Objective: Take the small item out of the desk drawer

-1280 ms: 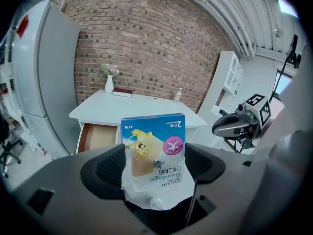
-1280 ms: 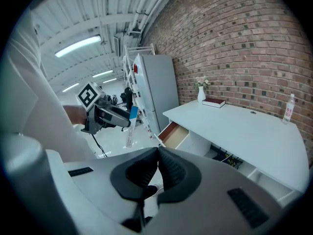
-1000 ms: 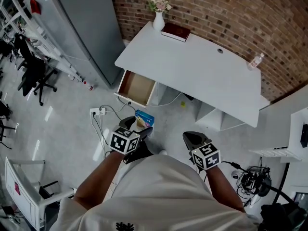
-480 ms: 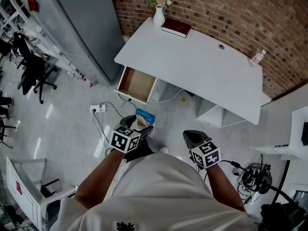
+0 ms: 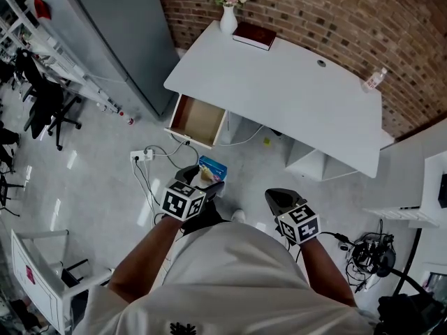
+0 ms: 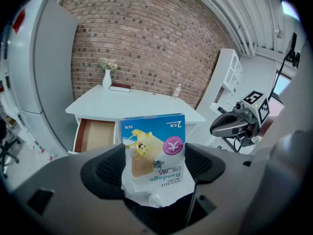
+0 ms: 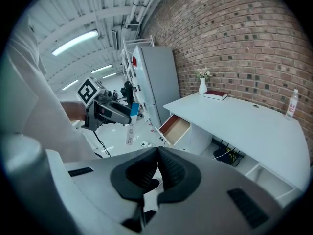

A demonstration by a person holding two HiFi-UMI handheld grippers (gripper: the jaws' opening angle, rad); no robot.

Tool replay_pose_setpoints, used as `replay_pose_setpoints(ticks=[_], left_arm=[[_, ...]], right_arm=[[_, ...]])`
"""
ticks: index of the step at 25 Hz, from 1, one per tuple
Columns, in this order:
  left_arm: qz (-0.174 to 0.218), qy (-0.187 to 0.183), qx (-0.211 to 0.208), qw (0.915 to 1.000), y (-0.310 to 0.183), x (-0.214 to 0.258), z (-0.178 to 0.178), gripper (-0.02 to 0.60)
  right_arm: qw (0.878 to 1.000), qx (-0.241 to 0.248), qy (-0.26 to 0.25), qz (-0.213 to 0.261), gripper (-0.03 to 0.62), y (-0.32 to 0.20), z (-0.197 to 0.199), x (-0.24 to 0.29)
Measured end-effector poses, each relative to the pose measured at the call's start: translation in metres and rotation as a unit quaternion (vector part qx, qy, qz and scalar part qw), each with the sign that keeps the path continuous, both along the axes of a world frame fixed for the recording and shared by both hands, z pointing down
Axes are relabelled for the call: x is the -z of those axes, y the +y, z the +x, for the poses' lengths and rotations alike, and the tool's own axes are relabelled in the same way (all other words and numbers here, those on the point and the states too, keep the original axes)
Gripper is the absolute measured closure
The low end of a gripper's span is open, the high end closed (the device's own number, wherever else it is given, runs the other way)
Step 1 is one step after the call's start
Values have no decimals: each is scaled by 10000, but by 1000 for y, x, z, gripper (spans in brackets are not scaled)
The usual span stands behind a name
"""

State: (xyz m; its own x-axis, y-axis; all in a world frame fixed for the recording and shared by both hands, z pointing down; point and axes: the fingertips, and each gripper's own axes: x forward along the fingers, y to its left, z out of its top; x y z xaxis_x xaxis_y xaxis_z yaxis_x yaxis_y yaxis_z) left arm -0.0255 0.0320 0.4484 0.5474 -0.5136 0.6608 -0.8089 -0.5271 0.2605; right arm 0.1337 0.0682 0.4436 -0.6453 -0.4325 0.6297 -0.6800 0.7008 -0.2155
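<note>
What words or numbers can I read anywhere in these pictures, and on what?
"Bandage": on the packet held in the left hand-held gripper.
"A170": same packet, along one edge.
"K": in its pink circle.
Packet's smaller print, book, bottle label: too small to read.

You're standing in an office-like workroom. A white desk (image 5: pixel 293 96) sits at your twelve o'clock against a brick wall (image 5: pixel 363 19). Black swivel chairs (image 5: pixel 49 107) are at ten o'clock beside white metal racks (image 5: pixel 38 44), with a tall grey cabinet (image 5: pixel 112 40) at eleven. Tangled cables (image 5: pixel 367 257) lie on the pale floor (image 5: pixel 105 187) at four.
</note>
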Motion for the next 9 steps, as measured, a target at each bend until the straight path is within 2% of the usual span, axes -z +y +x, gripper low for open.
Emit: replay_pose_setpoints(ticks=[9], left_arm=[[-55,-46,46,10000,-15,-9,-5,215]], right_arm=[[9999,61,-3,-97,563,-13,-2,-11]])
